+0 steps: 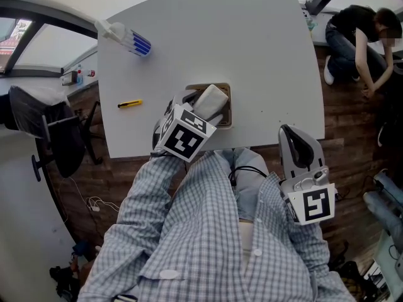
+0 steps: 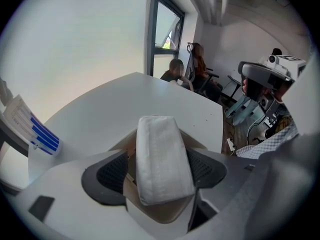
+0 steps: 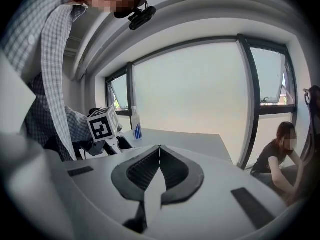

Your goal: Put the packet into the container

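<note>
A white, pillow-shaped packet (image 1: 211,98) leans tilted in a small brown container (image 1: 225,115) near the front edge of the white table (image 1: 252,55). My left gripper (image 1: 200,109) points steeply down over the container with its jaws on either side of the packet (image 2: 160,159). The left pad (image 2: 112,176) stands apart from the packet, with brown container wall showing in the gap, so this gripper is open. My right gripper (image 1: 286,132) hangs off the table's front right, shut with nothing in it; its fingertips (image 3: 160,151) meet.
A white pouch with blue stripes (image 1: 129,39) lies at the table's far left corner, and a yellow cutter (image 1: 130,104) near the left edge. A dark office chair (image 1: 56,131) stands left of the table. A person (image 1: 359,36) crouches on the floor at the far right.
</note>
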